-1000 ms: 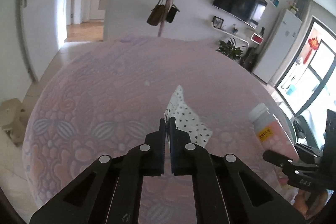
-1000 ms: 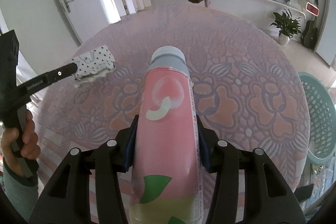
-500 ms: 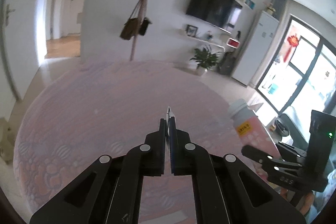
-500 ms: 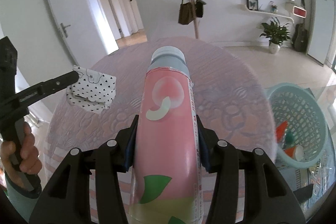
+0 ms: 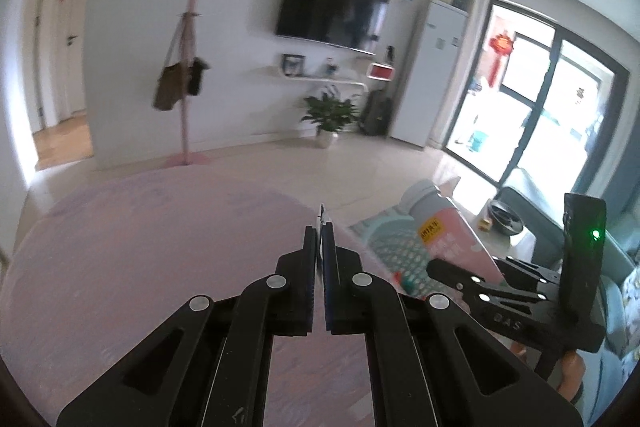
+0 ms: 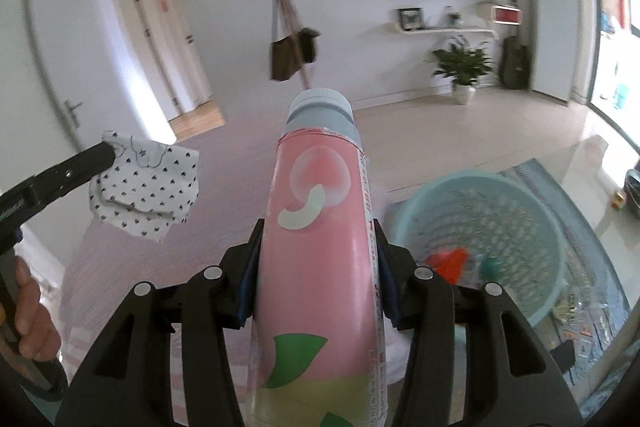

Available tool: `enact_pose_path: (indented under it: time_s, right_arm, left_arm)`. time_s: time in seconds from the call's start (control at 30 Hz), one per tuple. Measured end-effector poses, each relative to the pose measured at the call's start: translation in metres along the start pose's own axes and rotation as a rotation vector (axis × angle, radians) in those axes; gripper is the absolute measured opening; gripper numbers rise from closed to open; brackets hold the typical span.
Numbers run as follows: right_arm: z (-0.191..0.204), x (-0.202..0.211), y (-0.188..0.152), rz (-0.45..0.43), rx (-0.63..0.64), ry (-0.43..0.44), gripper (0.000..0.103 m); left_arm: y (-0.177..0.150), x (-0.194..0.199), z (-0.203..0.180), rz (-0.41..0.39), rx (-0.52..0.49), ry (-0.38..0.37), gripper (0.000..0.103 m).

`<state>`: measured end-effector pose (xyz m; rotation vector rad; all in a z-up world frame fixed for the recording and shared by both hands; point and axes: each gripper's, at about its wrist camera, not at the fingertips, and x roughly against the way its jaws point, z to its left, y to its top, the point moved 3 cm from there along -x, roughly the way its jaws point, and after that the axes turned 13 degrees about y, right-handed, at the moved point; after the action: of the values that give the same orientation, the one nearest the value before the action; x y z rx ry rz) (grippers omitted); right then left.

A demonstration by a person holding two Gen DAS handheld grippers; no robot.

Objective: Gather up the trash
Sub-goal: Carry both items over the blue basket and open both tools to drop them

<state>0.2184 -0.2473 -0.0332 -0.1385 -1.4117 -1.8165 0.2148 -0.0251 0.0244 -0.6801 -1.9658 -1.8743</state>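
My right gripper (image 6: 318, 227) is shut on a pink peach-drink bottle (image 6: 320, 223) with a grey cap, held in the air beside the table. The bottle also shows in the left wrist view (image 5: 444, 227). My left gripper (image 5: 320, 227) is shut on a white polka-dot paper scrap (image 6: 146, 193); only its thin edge (image 5: 321, 213) shows between the fingers there. A light blue trash basket (image 6: 416, 203) stands on the floor to the right, with an orange piece (image 6: 450, 261) and other bits inside.
A round table with a pink floral cloth (image 5: 140, 247) lies below and left of both grippers. A coat stand with bags (image 5: 186, 83), a potted plant (image 5: 330, 115) and a wall TV (image 5: 330, 11) are across the room. A glass table edge (image 6: 600, 327) is at right.
Both grippers have lifted off the table and swung right with the scrap and bottle. The basket has come into view and now sits just right of the bottle.
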Motion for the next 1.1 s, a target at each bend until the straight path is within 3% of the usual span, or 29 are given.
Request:
enact_pose_path:
  time_s: [0.27, 0.47, 0.67, 0.73, 0.77, 0.8, 0.97, 1.1]
  right_arm:
    - [-0.081, 0.001, 0.004, -0.010, -0.141, -0.118, 0.046]
    - [-0.146, -0.011, -0.013, 0.047, -0.286, -0.199, 0.046]
    - [-0.179, -0.016, -0.023, 0.053, -0.354, -0.251, 0.046]
    - [-0.186, -0.013, -0.025, 0.048, -0.370, -0.245, 0.047]
    - [-0.189, -0.012, -0.025, 0.048, -0.372, -0.251, 0.047]
    - [-0.192, -0.011, -0.024, 0.048, -0.372, -0.255, 0.047]
    - [-0.193, -0.007, -0.026, 0.050, -0.369, -0.252, 0.047]
    - [-0.179, -0.005, -0.026, 0.052, -0.352, -0.233, 0.047]
  left_arm:
    - [0.010, -0.058, -0.065, 0.071, -0.063, -0.131, 0.002]
    - [0.006, -0.113, -0.108, 0.160, -0.109, -0.198, 0.002]
    - [-0.013, -0.158, -0.141, 0.260, -0.153, -0.216, 0.003]
    - [-0.017, -0.164, -0.147, 0.269, -0.160, -0.212, 0.018]
    - [-0.018, -0.166, -0.148, 0.270, -0.161, -0.207, 0.038]
    - [-0.021, -0.167, -0.148, 0.262, -0.160, -0.204, 0.045]
    - [-0.029, -0.158, -0.139, 0.262, -0.157, -0.202, 0.047]
    - [-0.028, -0.141, -0.124, 0.241, -0.119, -0.202, 0.063]
